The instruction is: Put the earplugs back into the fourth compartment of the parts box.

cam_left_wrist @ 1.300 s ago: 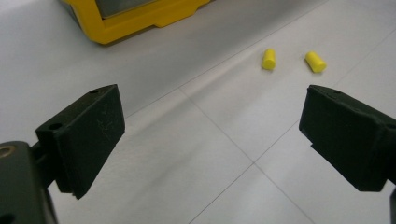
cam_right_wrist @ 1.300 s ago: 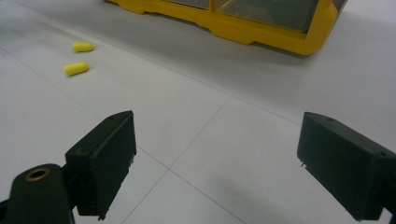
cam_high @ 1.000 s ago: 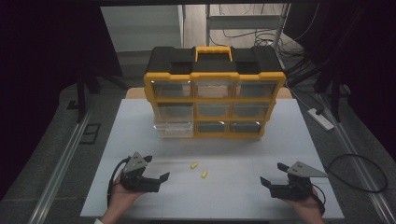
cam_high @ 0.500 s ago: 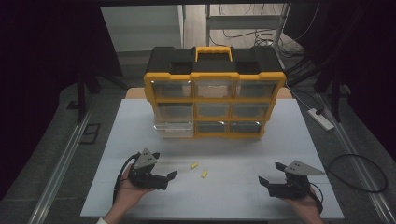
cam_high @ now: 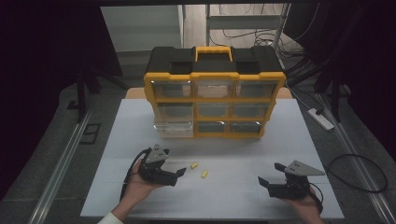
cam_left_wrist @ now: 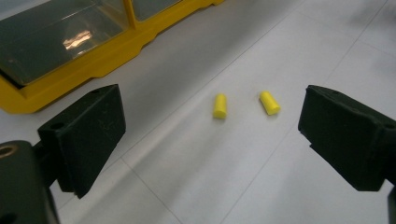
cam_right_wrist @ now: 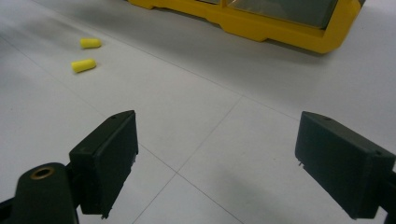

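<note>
Two small yellow foam cylinders lie on the white table, one (cam_high: 194, 165) slightly farther back than the other (cam_high: 204, 174). My left gripper (cam_high: 179, 175) is open just left of them, jaws pointing at them. In the left gripper view both cylinders (cam_left_wrist: 220, 106) (cam_left_wrist: 270, 103) lie ahead, between the wide-apart jaws of that gripper (cam_left_wrist: 210, 135). My right gripper (cam_high: 268, 173) rests open near the front right, holding nothing. In the right gripper view the cylinders (cam_right_wrist: 90, 43) (cam_right_wrist: 83, 65) lie far off at the upper left, beyond the gripper (cam_right_wrist: 219, 154).
A yellow and black organizer (cam_high: 215, 93) with clear drawers stands at the back of the table (cam_high: 289, 140). Its lower left drawer (cam_high: 173, 128) sticks out a little. A power strip (cam_high: 320, 119) lies off the table's right edge.
My left gripper has moved right, closer to the two yellow cylinders. The right gripper has barely shifted.
</note>
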